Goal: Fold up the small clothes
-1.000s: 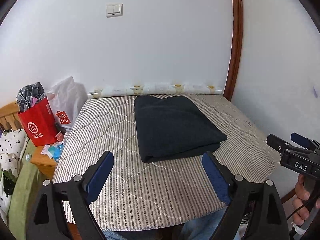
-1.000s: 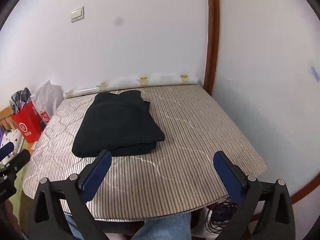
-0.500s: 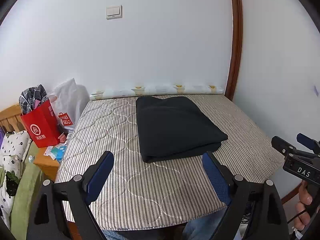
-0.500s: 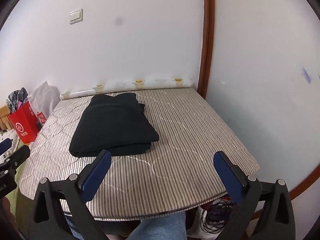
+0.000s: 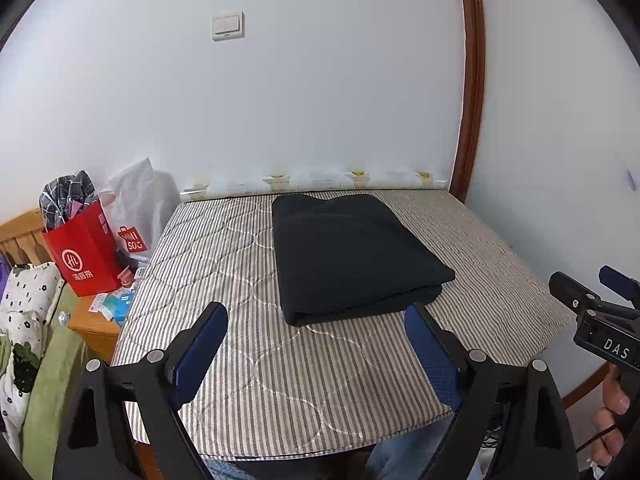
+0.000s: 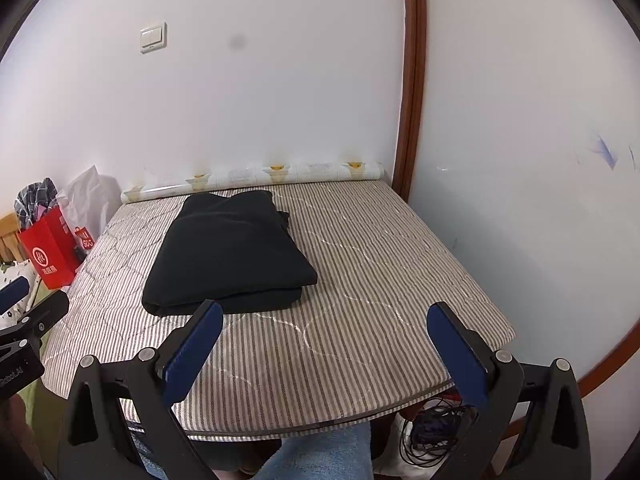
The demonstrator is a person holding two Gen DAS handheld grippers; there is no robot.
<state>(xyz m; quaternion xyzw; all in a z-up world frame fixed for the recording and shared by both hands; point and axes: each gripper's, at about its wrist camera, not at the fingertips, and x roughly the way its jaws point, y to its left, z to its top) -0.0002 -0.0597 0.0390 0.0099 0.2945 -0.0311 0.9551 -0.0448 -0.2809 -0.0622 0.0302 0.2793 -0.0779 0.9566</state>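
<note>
Black garment (image 5: 352, 252), folded into a thick rectangle, flat on the striped quilted table cover (image 5: 256, 364), toward the far middle, near the patterned roll (image 5: 320, 180) along the white wall.

Left gripper (image 5: 316, 352) spread wide above the near edge of the cover, blue pads (image 5: 200, 352) gripping nothing, right pad just short of the garment's near corner. Right gripper (image 6: 324, 356) likewise wide apart and empty, hovering over the near edge, garment ahead and to its left, clear of the pads. Red paper bag (image 5: 84, 252) and white plastic bag (image 5: 140, 204) on the wooden side table (image 5: 94, 326) at left. Light switch (image 5: 228, 26) high on the wall. Blue-jeaned knee (image 6: 320, 456) below the table edge.
</note>
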